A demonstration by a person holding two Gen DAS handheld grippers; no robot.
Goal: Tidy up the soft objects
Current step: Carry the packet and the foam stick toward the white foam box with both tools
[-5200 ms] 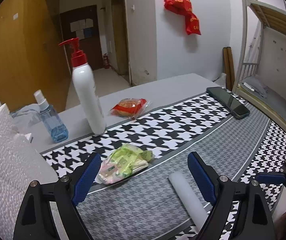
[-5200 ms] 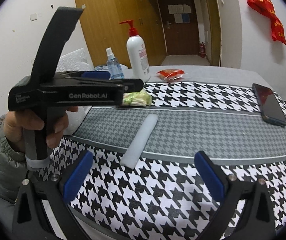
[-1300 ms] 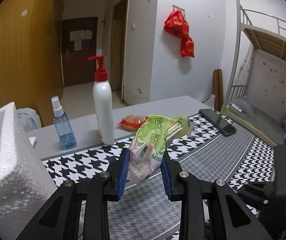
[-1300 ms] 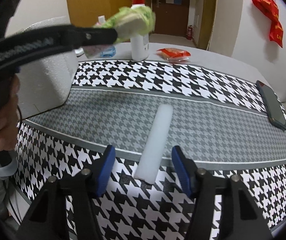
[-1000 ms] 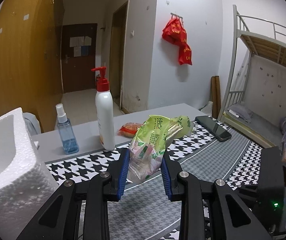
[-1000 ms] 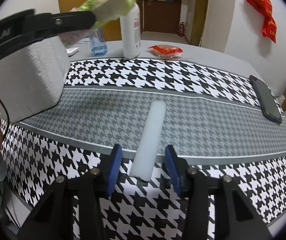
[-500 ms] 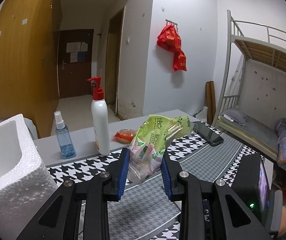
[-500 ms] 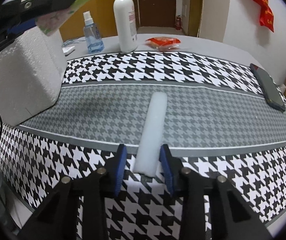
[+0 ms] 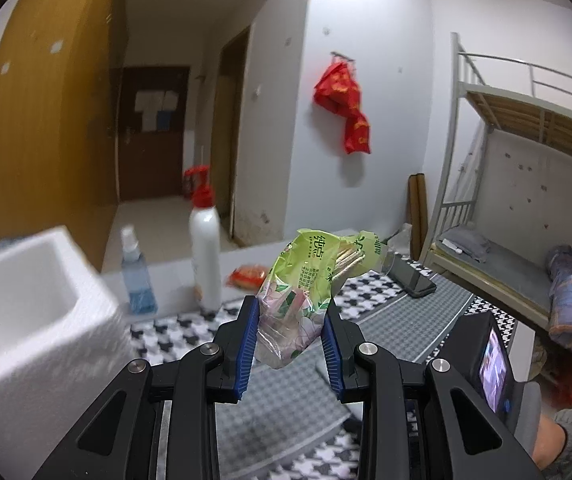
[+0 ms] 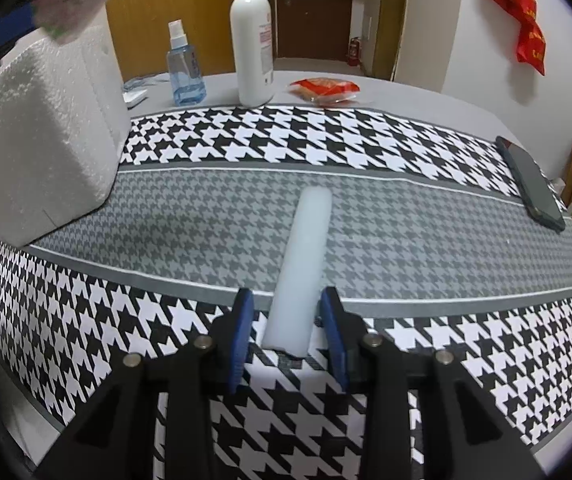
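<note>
- Left gripper (image 9: pixel 287 334): clamped on green packet (image 9: pixel 305 280), held aloft right of foam box (image 9: pixel 26 312).
- Right gripper (image 10: pixel 287 330): jaws narrow, flanking near end of foam roll (image 10: pixel 301 268) on cloth (image 10: pixel 166 220); contact unclear.

in the left wrist view the foam box (image 9: pixel 26 312) and spray bottle (image 9: pixel 136 276) are blurred by motion; the box is cut by the left edge. the green packet (image 10: pixel 74 8) is blurred and cut off in the right view
</note>
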